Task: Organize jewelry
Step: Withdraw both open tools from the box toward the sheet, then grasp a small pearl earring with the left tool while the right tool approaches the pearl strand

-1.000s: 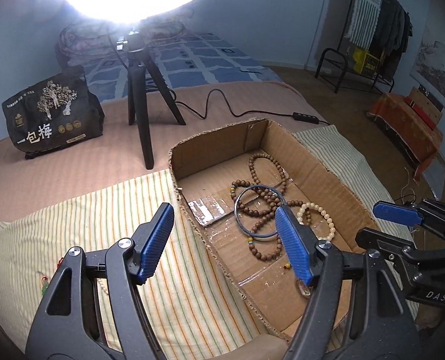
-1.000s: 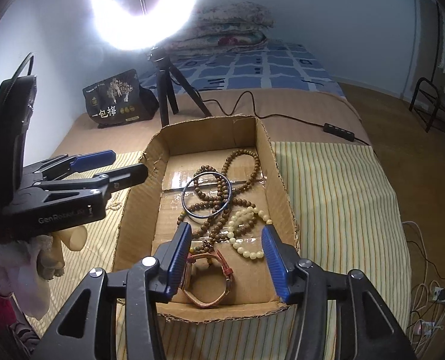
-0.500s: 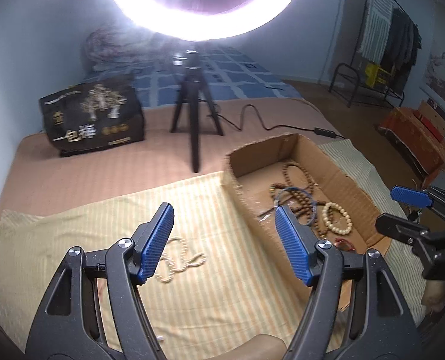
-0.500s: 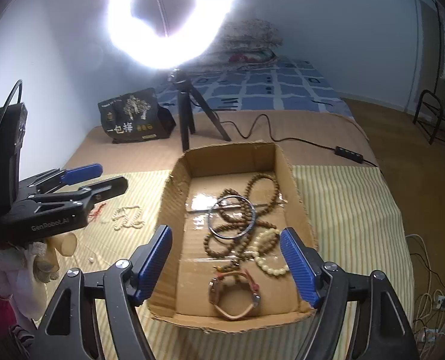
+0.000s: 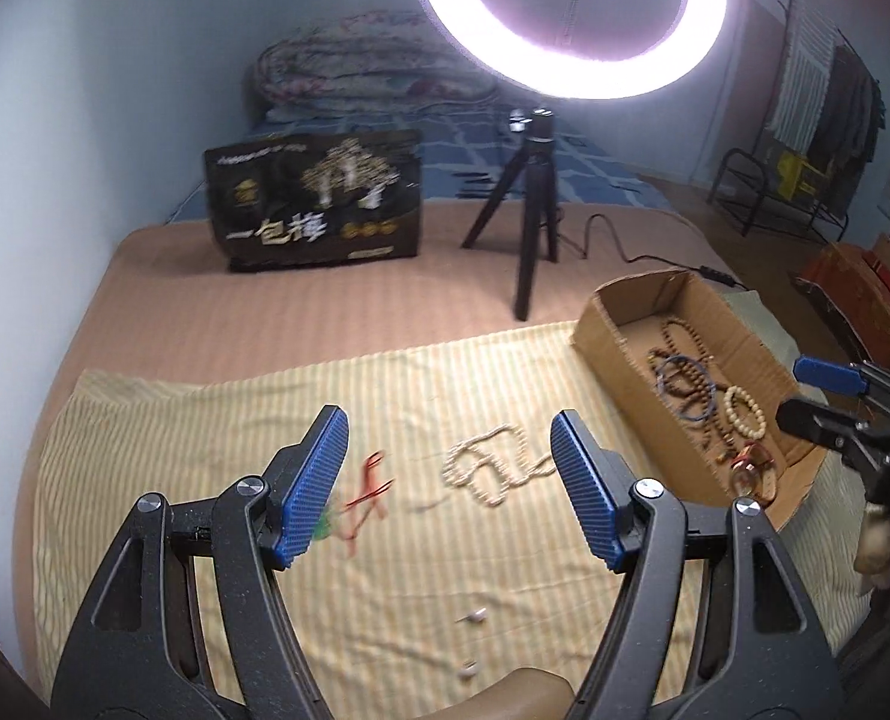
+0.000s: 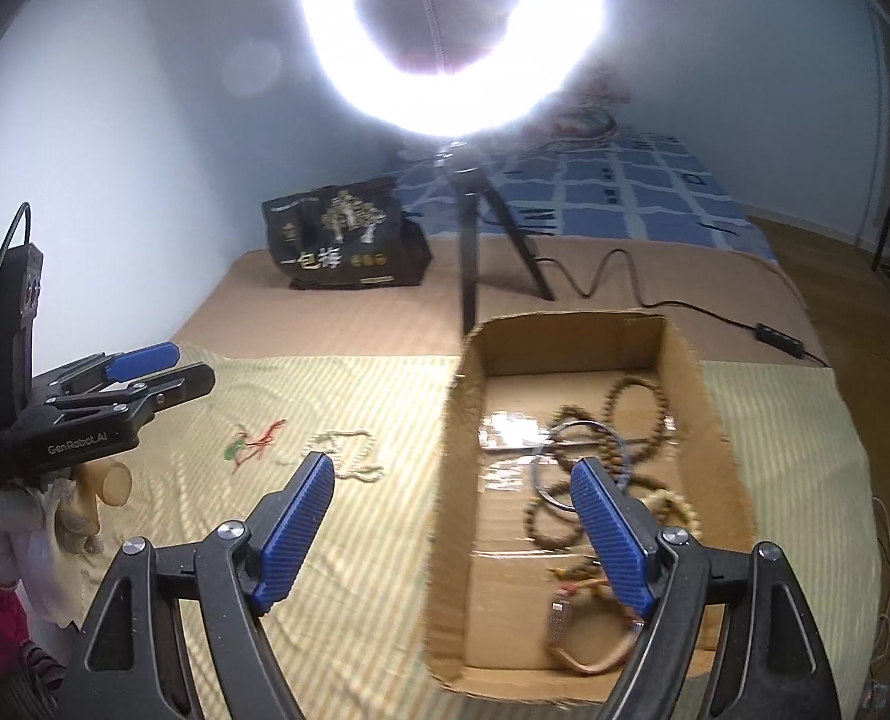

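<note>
Bed, striped cloth (image 5: pixel 217 420) spread over it as sorting ground.

1. Red cord piece (image 5: pixel 366 495), left on the cloth, loose, just beside the left tongs (image 5: pixel 448 489); these stand released, nothing between the pads, angled down over the cloth, likely choosing the next pick.
2. Pale bead necklace (image 5: pixel 493 471), centre of the cloth, coiled, not yet boxed.
3. Cardboard box (image 6: pixel 601 336), right: collecting point, holding brown bead strands (image 6: pixel 637 402), a blue bangle (image 6: pixel 583 462) and a watch (image 6: pixel 571 630) at its near end.
4. Right tongs (image 6: pixel 451 534), astride the box's left wall, jaws just opened wide, empty.
</note>
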A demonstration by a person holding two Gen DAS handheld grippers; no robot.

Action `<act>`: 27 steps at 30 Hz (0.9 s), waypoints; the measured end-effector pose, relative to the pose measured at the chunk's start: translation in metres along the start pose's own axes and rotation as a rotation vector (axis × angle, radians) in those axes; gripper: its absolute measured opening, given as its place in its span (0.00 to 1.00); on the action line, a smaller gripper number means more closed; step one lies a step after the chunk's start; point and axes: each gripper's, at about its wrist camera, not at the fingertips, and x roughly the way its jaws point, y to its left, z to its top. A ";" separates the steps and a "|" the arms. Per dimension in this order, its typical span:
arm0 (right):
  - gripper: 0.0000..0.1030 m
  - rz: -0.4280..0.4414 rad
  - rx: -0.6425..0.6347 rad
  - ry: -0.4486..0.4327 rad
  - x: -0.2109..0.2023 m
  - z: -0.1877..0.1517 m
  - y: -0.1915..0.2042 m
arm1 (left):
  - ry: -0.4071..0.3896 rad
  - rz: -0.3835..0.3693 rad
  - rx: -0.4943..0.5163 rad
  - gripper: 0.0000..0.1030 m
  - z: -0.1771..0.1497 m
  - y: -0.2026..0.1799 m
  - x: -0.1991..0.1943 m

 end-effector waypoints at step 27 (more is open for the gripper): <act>0.80 0.107 -0.056 0.190 0.104 -0.002 0.081 | 0.169 -0.028 -0.088 0.47 -0.053 0.086 0.036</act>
